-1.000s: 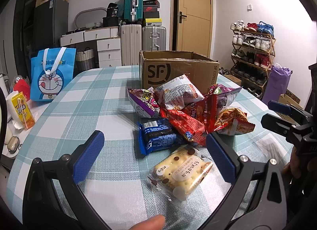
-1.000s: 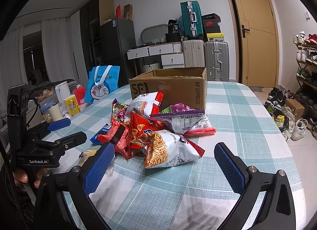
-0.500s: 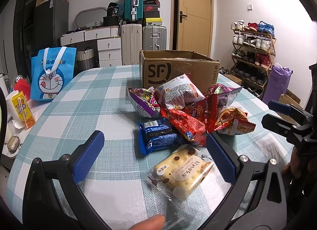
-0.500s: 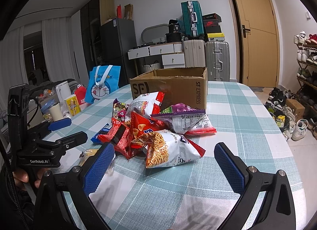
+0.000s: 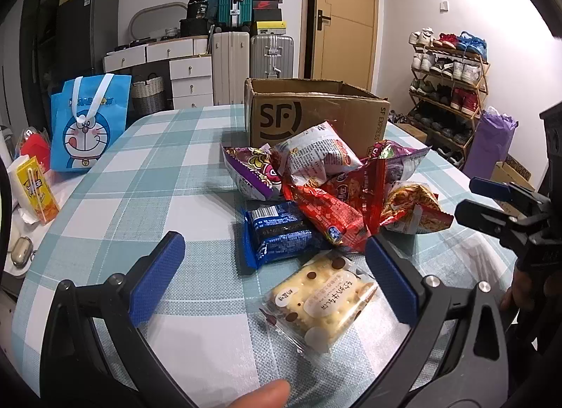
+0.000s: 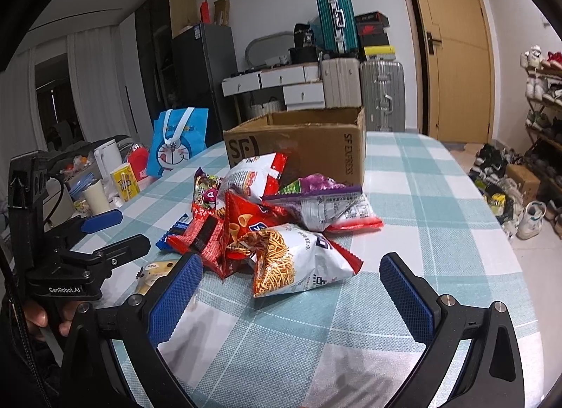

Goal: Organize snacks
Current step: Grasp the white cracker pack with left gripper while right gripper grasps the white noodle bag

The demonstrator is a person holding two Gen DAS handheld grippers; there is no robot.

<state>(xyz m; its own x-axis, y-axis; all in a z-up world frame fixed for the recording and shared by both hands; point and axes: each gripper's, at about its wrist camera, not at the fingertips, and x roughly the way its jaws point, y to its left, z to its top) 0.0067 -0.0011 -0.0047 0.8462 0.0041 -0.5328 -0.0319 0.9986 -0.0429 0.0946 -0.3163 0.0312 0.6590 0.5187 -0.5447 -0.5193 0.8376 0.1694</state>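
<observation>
A pile of snack bags [image 5: 326, 190] lies on the checked tablecloth in front of an open SF cardboard box [image 5: 316, 111]. A clear pack of yellow biscuits [image 5: 321, 299] lies nearest, between the jaws of my open left gripper [image 5: 277, 267], with a blue biscuit pack [image 5: 277, 234] just beyond. In the right wrist view, my right gripper [image 6: 291, 288] is open and empty, just short of a white noodle-snack bag [image 6: 295, 260]; the pile [image 6: 267, 204] and the box [image 6: 298, 148] lie beyond. Each gripper shows in the other's view, the right one [image 5: 491, 204] and the left one [image 6: 105, 232], both open.
A blue Doraemon bag [image 5: 87, 123] and a yellow carton [image 5: 33, 190] stand at the table's left side with cups and small items [image 6: 95, 193]. Suitcases, drawers and a door are behind. A shoe rack [image 5: 446, 92] stands to the right, off the table.
</observation>
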